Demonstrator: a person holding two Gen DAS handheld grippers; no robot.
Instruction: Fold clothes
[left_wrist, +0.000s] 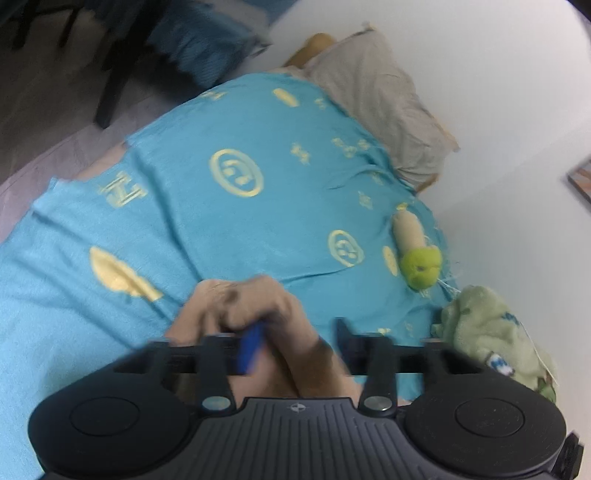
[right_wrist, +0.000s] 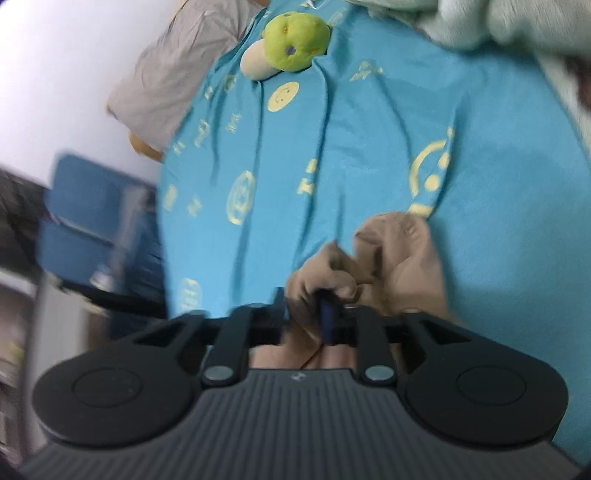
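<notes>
A tan garment (left_wrist: 258, 314) is bunched between the fingers of my left gripper (left_wrist: 295, 332), above a turquoise bedspread with yellow prints (left_wrist: 240, 221). The left fingers stand apart with the cloth filling the gap; the frame is blurred. In the right wrist view my right gripper (right_wrist: 314, 317) is closed on the same tan garment (right_wrist: 391, 258), which crumples up in front of the blue fingertip (right_wrist: 328, 325) over the bedspread (right_wrist: 351, 147).
A green and beige plush toy (left_wrist: 417, 254) lies near the wall and also shows in the right wrist view (right_wrist: 288, 44). A grey pillow (left_wrist: 384, 103) lies at the bed's head. A pale green garment (left_wrist: 495, 332) lies at the right. A dark chair (left_wrist: 122, 55) stands beside the bed.
</notes>
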